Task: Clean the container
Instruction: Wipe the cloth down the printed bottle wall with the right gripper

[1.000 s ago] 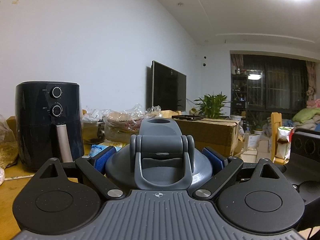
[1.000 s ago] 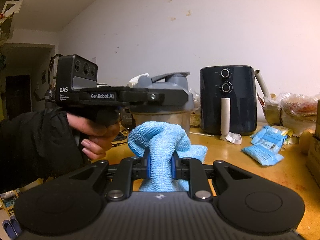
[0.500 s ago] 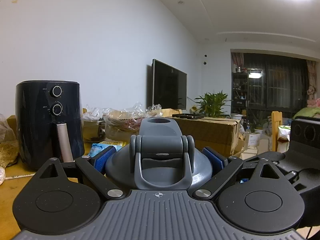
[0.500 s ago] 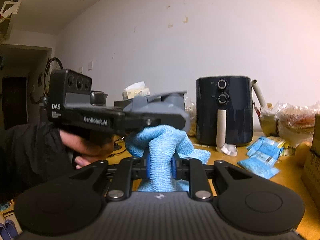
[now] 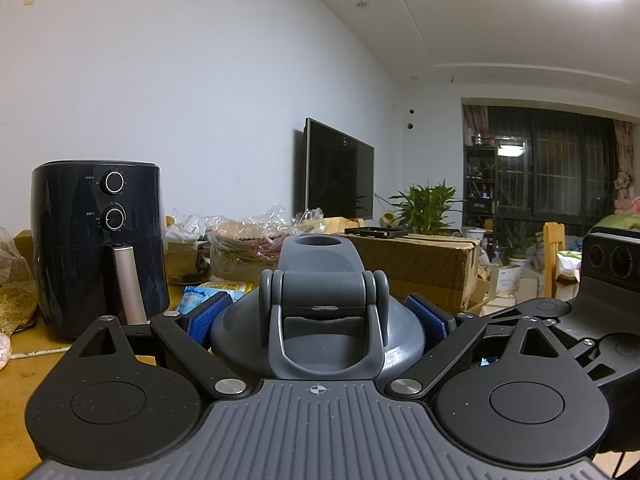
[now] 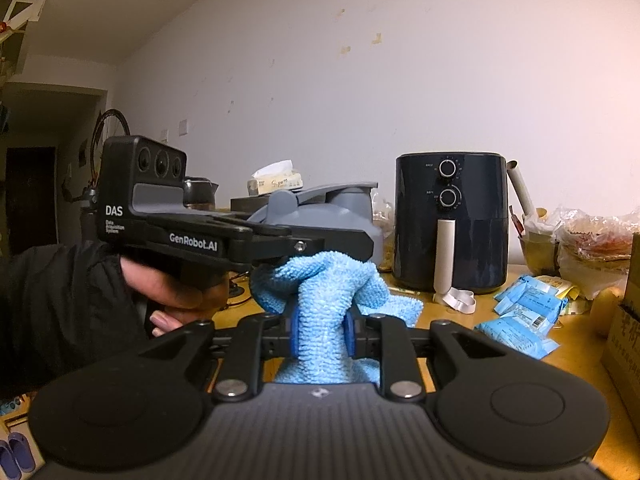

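A grey container lid [image 5: 320, 256] with a flip spout and loop handle fills the left wrist view. My left gripper [image 5: 318, 320] is shut on it, a blue pad against each side. From the right wrist view, the same container [image 6: 320, 208] sits in the left gripper [image 6: 352, 242], held by a hand [image 6: 172, 288] in a black sleeve. My right gripper [image 6: 322, 332] is shut on a bunched light blue cloth [image 6: 324, 284]. The top of the cloth sits right below the left gripper's fingers, against the container. The container's body is hidden behind the cloth.
A black air fryer [image 6: 450, 220] stands on the wooden table [image 6: 576, 360] by the wall. Blue packets [image 6: 520, 316] and bagged food lie to its right. A cardboard box [image 5: 420, 264] sits behind the container. A tissue box [image 6: 276, 180] stands further back.
The right gripper with the cloth has come closer to the container, so the cloth now covers its body. In the left wrist view the right gripper's body has come further in at the right edge.
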`<action>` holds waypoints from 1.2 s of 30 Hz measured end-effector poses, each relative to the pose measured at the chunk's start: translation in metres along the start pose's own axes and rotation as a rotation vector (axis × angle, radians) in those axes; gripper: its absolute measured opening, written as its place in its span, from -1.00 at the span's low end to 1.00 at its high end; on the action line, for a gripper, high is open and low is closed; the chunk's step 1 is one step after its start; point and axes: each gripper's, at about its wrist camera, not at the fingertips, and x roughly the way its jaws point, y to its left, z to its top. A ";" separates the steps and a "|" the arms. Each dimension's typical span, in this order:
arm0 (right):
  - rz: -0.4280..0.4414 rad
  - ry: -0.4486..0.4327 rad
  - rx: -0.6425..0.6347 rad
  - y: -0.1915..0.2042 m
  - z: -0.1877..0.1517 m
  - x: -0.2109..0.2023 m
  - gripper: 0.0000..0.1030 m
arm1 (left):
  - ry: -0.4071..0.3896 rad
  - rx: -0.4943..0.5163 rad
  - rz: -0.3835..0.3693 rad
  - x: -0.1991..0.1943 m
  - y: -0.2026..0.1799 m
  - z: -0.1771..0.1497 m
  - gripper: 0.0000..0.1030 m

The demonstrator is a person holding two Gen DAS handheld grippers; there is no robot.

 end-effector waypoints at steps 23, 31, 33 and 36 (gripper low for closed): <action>0.016 0.119 0.001 -0.006 -0.022 0.014 -0.66 | 0.009 0.000 0.004 0.000 -0.001 0.002 0.84; 0.021 0.179 -0.009 -0.007 -0.033 0.021 -0.67 | 0.010 0.000 0.004 0.000 -0.001 0.001 0.84; 0.023 0.198 -0.012 -0.007 -0.037 0.024 -0.67 | 0.010 0.000 0.004 0.000 -0.001 0.001 0.84; 0.024 0.229 -0.027 -0.006 -0.041 0.028 -0.67 | 0.010 0.000 0.004 0.000 -0.001 0.001 0.84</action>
